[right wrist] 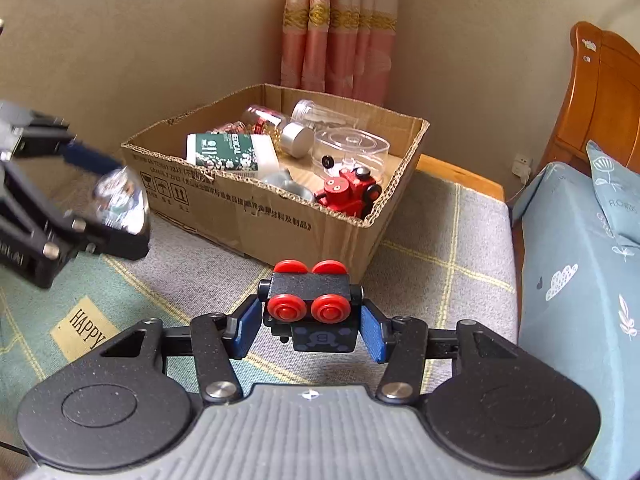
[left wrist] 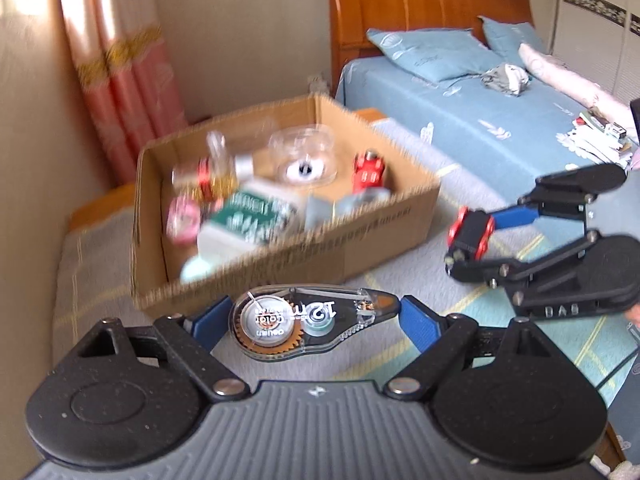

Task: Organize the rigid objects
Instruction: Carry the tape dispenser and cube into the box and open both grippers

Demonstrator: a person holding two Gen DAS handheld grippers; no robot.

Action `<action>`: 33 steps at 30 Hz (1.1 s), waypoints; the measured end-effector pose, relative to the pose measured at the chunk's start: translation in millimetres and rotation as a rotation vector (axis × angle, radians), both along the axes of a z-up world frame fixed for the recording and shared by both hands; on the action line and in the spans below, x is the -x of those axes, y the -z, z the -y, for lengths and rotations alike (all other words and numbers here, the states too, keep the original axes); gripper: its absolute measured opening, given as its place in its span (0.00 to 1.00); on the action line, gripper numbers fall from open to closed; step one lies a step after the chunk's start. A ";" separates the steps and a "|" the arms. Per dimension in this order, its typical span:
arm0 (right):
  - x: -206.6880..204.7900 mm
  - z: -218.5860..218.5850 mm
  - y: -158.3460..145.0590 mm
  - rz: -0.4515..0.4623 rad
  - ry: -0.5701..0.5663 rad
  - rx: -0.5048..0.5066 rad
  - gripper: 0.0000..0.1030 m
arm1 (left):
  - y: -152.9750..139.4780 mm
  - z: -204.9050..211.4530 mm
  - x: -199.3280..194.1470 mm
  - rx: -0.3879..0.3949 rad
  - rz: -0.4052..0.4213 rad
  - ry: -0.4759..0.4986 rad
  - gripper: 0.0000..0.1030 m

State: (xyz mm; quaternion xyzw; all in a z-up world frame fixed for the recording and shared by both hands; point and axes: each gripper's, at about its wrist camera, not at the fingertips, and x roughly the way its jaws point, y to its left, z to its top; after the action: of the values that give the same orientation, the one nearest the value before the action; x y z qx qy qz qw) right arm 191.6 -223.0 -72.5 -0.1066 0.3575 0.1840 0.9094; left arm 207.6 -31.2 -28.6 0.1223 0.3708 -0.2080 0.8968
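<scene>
My left gripper (left wrist: 308,322) is shut on a clear correction tape dispenser (left wrist: 312,322), held in the air in front of the cardboard box (left wrist: 360,240). My right gripper (right wrist: 310,322) is shut on a black toy train car with red wheels (right wrist: 312,308), held to the right of the box (right wrist: 256,216). In the left wrist view the right gripper (left wrist: 476,236) shows with the train car (left wrist: 470,232). In the right wrist view the left gripper (right wrist: 116,204) shows, blurred, with the dispenser (right wrist: 120,200). The box holds a red toy engine (right wrist: 348,192), a green carton (right wrist: 228,154), jars and a clear tub.
The box sits on a grey and green checked cloth (right wrist: 440,264) over a low bench. A bed with blue sheets (left wrist: 480,120) stands to the right, with pillows and papers on it. Pink curtains (right wrist: 340,28) and beige walls close off the corner behind the box.
</scene>
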 end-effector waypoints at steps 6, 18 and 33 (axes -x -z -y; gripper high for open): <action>6.1 6.6 -20.2 0.012 -0.026 -0.019 0.56 | -27.0 26.5 -40.4 0.004 0.063 0.040 0.86; 7.2 9.6 -40.8 0.053 -0.025 -0.027 0.56 | -23.6 43.7 -98.2 0.023 0.104 -0.050 0.90; -12.4 -14.7 -64.4 0.069 -0.073 -0.058 0.56 | -18.6 -49.7 3.1 0.025 0.131 -0.220 0.98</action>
State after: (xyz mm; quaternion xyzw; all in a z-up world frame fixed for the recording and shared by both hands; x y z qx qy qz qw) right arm 203.9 -208.4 -8.1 -0.0996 0.3165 0.2234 0.9165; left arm 204.5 18.6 -9.9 0.0833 0.3198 -0.1047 0.9380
